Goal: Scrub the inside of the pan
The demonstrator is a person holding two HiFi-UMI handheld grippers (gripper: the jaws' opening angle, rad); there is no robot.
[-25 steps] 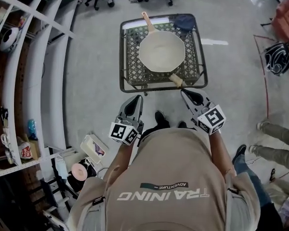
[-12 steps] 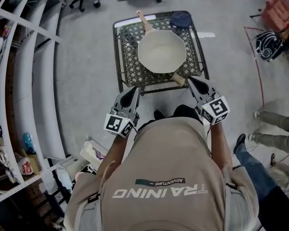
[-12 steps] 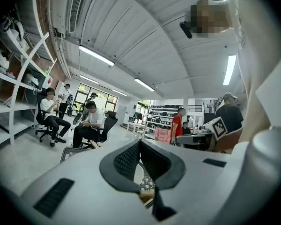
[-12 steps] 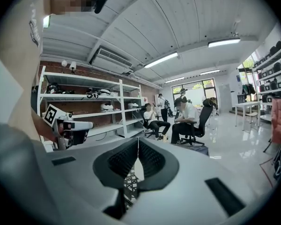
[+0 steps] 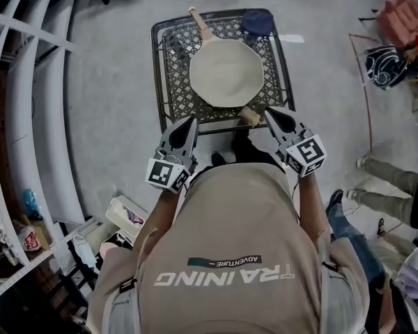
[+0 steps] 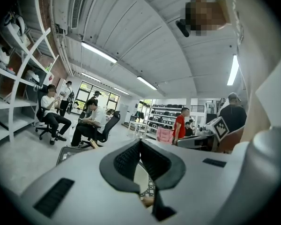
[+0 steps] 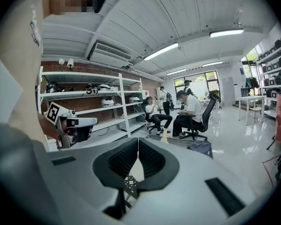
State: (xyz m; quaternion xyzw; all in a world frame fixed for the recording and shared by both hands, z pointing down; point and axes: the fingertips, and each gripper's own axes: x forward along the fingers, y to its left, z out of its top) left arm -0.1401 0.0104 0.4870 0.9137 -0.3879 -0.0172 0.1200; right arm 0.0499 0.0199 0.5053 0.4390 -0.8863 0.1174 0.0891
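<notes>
The pan (image 5: 226,72) fills the middle of the lattice worktop (image 5: 155,68), its mouth open from above. Bare mesh runs along the left side. Its handle (image 5: 200,23) crosses the far-left corner. A small wooden tool (image 5: 249,115) lies at the near-right edge, and a dark blue cloth (image 5: 256,21) at the far-right corner.

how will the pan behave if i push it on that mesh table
The pan looks rigid, wide and shallow, so it probably won't tip. On the lattice table it may catch rather than slide smoothly. Its long handle might make it swivel.
</notes>
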